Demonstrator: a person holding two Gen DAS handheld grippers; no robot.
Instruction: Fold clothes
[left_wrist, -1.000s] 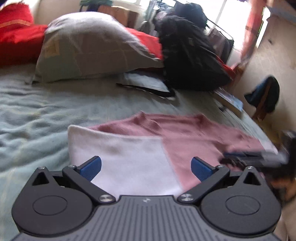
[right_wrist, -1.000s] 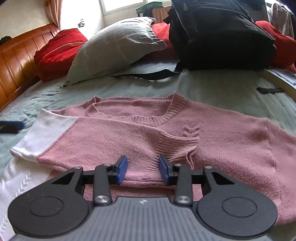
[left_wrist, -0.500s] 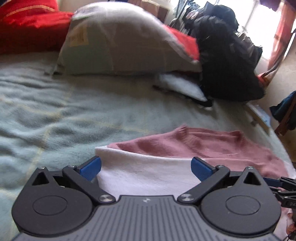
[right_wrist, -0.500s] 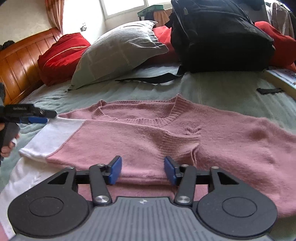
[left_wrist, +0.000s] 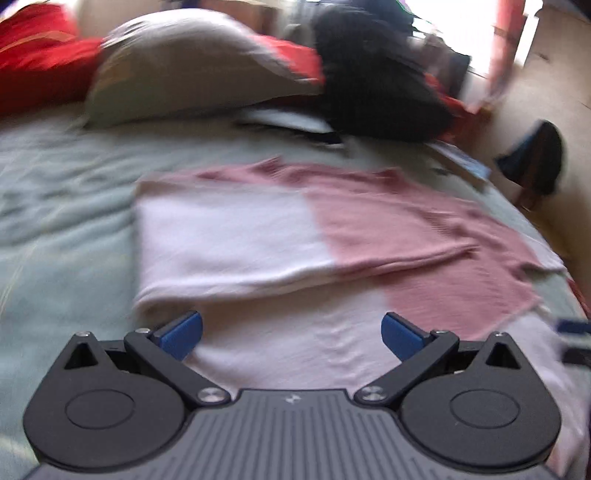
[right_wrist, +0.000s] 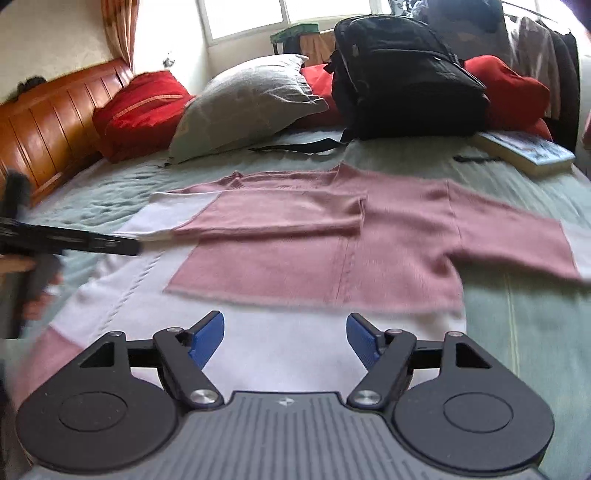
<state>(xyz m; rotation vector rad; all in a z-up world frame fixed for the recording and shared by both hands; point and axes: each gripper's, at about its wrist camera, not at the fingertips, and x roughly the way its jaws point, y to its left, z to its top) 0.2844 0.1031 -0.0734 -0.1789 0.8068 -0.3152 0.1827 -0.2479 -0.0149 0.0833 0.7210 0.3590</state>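
Right wrist view is filled by a pink and white sweater (right_wrist: 314, 236) laid flat on a pale green bedspread (right_wrist: 524, 317), one sleeve folded across its chest. The right gripper (right_wrist: 285, 338) is seen at six o'clock over the white hem, its jaws opening with nothing between them. The left gripper (right_wrist: 70, 242) is glimpsed at nine o'clock, beside the folded sleeve's white cuff. In the left wrist view, blurred, its blue fingers (left_wrist: 181, 334) are spread wide and empty above the sweater's white band. A grey pillow (right_wrist: 247, 99) and black backpack (right_wrist: 402, 77) are placed at twelve o'clock, a book (right_wrist: 524, 149) at two.
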